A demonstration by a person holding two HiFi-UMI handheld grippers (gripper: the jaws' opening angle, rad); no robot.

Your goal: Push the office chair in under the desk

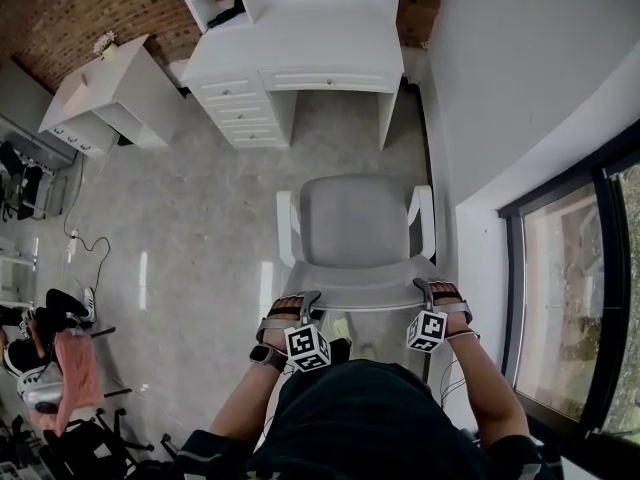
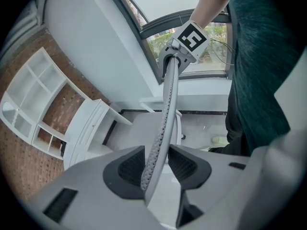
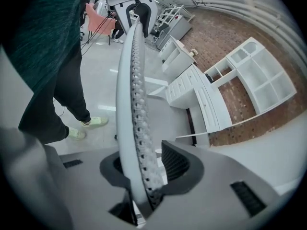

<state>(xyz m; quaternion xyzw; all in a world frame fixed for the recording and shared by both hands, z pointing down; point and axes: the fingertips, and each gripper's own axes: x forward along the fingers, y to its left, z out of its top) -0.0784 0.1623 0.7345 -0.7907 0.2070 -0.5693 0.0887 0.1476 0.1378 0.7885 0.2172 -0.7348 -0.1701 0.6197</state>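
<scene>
A grey office chair [image 1: 355, 218] with white armrests stands on the floor, facing the white desk [image 1: 320, 38], its seat outside the knee space. Both grippers sit on the top edge of the chair back [image 1: 365, 293]. My left gripper [image 1: 305, 300] holds that edge near its left end. In the left gripper view the mesh back [image 2: 168, 104] runs between the dark pads of the left gripper [image 2: 156, 164]. My right gripper [image 1: 425, 288] holds the right end. In the right gripper view the back [image 3: 129, 80] fills the right gripper [image 3: 144, 169], pressed to the left pad and touching the right pad low down.
A drawer stack [image 1: 245, 113] fills the desk's left side, leaving the knee space on the right. A white wall [image 1: 520, 88] and a window [image 1: 570, 298] run close along the right. A second white cabinet [image 1: 110, 93], a floor cable [image 1: 90, 248] and equipment with a pink cloth [image 1: 75, 378] lie left.
</scene>
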